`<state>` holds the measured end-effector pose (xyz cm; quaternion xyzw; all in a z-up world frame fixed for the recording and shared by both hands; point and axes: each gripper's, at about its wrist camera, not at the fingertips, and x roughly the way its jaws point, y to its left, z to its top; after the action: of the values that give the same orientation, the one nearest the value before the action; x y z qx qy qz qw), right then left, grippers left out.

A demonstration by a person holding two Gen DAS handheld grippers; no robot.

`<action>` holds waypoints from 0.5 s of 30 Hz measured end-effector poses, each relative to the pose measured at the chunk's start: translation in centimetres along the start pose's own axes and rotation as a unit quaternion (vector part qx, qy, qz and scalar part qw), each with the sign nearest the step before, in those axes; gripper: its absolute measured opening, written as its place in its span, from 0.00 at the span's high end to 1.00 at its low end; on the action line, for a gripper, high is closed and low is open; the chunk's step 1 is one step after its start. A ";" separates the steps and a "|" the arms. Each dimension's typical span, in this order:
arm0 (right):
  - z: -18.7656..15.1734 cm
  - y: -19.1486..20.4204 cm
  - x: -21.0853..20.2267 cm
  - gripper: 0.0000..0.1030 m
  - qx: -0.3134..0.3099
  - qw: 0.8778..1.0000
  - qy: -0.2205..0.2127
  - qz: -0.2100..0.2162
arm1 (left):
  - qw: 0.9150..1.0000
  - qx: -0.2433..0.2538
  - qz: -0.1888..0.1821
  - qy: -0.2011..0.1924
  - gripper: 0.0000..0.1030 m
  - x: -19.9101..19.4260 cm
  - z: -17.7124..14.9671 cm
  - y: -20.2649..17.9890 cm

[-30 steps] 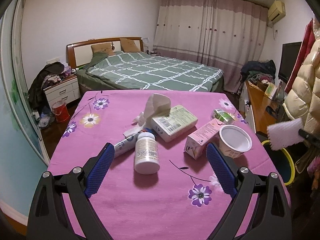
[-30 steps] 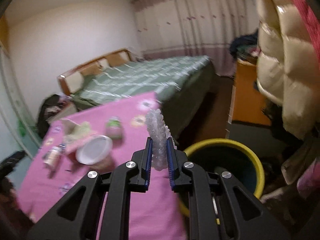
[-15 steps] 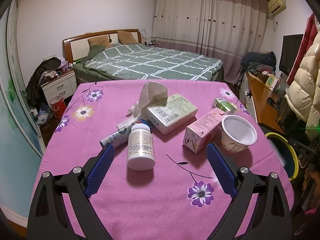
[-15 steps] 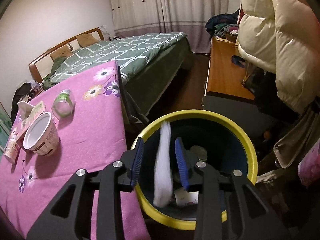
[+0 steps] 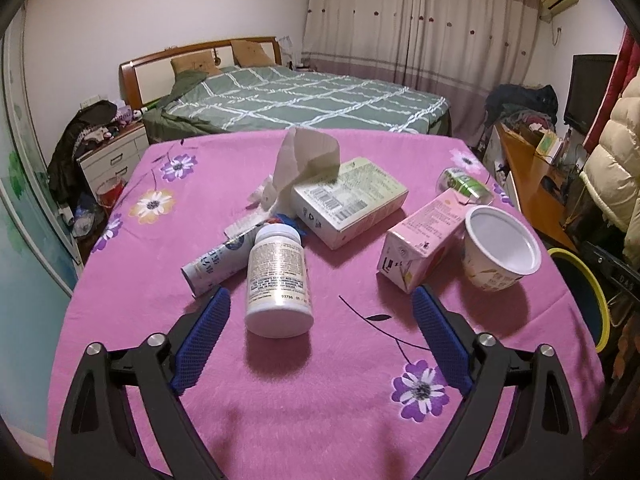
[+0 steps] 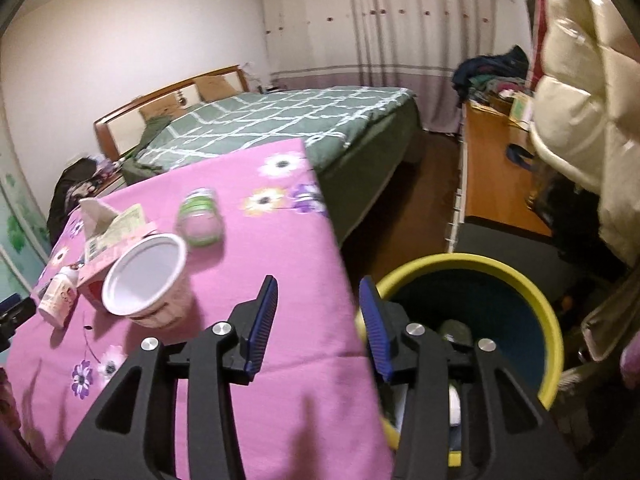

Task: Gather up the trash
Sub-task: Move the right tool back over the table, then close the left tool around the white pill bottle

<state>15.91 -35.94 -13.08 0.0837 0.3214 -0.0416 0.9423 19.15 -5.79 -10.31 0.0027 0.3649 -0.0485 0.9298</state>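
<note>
On the pink flowered tablecloth [image 5: 320,400] lies a white pill bottle [image 5: 279,280], between the fingers of my left gripper [image 5: 320,296]. Its jaws are closing, but the pads stand clear of the bottle. Behind it lie a tube [image 5: 216,264], a crumpled tissue [image 5: 308,160], a green-white box [image 5: 348,200], a pink carton [image 5: 424,240], a white cup [image 5: 500,248] and a green jar [image 5: 464,184]. My right gripper [image 6: 319,282] hangs over the table's edge beside the yellow-rimmed bin [image 6: 460,260], jaws opening, nothing between them. The cup [image 6: 144,276] and jar [image 6: 200,220] lie to its left.
A green checked bed [image 5: 304,104] stands behind the table. A wooden desk [image 6: 492,176] and a cream puffer coat [image 6: 580,120] are on the right beyond the bin. A nightstand with clothes [image 5: 108,148] sits far left. Trash lies in the bin's bottom.
My right gripper let a white textured piece fall into the bin, opened, and swung left to the table's edge. My left gripper dropped closer to the pill bottle.
</note>
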 end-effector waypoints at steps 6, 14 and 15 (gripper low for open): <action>-0.4 2.4 1.6 0.60 -0.014 1.000 0.012 0.010 | 1.000 -0.014 0.011 0.026 0.21 2.4 0.5 1.1; -0.3 2.9 2.4 0.60 -0.009 1.000 0.018 0.014 | 0.998 -0.023 0.019 0.048 0.32 4.7 0.8 2.3; -0.3 3.0 2.5 0.60 -0.009 1.000 0.020 0.014 | 0.998 -0.023 0.016 0.052 0.34 4.9 0.8 2.3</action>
<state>18.06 -33.02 -14.47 0.0802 0.3391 -0.0241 0.9370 23.48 -4.00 -13.12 -0.0102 0.4134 -0.0246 0.9101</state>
